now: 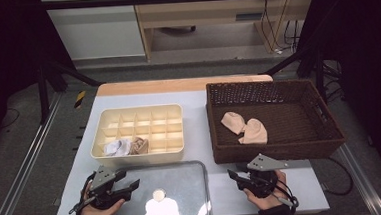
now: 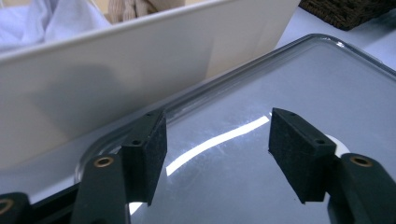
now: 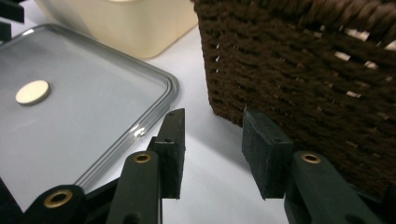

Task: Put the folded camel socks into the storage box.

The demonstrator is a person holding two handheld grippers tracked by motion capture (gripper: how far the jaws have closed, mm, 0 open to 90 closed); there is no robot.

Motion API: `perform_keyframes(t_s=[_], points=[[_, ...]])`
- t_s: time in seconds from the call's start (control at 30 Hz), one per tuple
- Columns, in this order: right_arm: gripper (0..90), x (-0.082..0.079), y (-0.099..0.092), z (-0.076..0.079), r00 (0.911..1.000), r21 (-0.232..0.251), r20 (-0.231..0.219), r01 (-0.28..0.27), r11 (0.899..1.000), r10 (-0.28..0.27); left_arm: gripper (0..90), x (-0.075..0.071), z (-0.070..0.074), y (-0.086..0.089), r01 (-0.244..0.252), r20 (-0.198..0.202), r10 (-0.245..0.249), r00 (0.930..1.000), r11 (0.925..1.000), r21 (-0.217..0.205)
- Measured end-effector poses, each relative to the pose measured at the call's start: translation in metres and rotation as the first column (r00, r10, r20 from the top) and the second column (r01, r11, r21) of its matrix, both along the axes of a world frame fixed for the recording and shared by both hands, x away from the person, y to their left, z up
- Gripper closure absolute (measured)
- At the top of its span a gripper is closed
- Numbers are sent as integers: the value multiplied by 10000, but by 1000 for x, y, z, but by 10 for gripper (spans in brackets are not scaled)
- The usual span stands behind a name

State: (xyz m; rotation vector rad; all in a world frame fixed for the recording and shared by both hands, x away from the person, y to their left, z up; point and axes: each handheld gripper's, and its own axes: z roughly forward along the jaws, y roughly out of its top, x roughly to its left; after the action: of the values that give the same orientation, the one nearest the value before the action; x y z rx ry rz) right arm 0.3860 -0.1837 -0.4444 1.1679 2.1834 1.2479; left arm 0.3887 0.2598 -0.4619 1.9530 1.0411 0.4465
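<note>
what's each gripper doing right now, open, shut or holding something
left gripper: open, empty, over the clear flat plastic lid.
right gripper: open, empty, beside the dark woven basket.

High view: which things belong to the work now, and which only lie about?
In the work: clear lid, left gripper, right gripper, divided box.
Lying about: wicker basket, two beige socks in it.

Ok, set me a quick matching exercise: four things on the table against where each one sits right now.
Things:
1. clear lid
2. peach socks
3. white sock
4. left tool

Places:
A. in the wicker basket
B. flat on the table, in front of the cream organizer
C. over the lid's left edge
D. in a front compartment of the organizer

Pairs: 1-B, 2-A, 3-D, 4-C
</note>
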Motion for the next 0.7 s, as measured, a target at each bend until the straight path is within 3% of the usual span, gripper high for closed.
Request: perform_keyframes(t_s=[0.13, 0.43, 0.6, 0.7], points=[[590, -2, 0, 8, 9997, 147, 236, 10, 9999, -13, 331, -5, -3, 1, -164, -68, 163, 9998, 9999, -36], [582, -2, -1, 32, 9972, 433, 741, 107, 9990, -139, 300, -9, -4, 1, -304, 181, 309, 9994, 9991, -307], [574, 3, -3, 50, 9943, 639, 987, 350, 9973, -412, 277, -9, -5, 3, -380, 191, 387, 9991, 9986, -380], [565, 6, -4, 57, 9926, 684, 1114, 401, 9968, -476, 284, -10, -6, 3, -498, 395, 512, 9979, 9981, -350]])
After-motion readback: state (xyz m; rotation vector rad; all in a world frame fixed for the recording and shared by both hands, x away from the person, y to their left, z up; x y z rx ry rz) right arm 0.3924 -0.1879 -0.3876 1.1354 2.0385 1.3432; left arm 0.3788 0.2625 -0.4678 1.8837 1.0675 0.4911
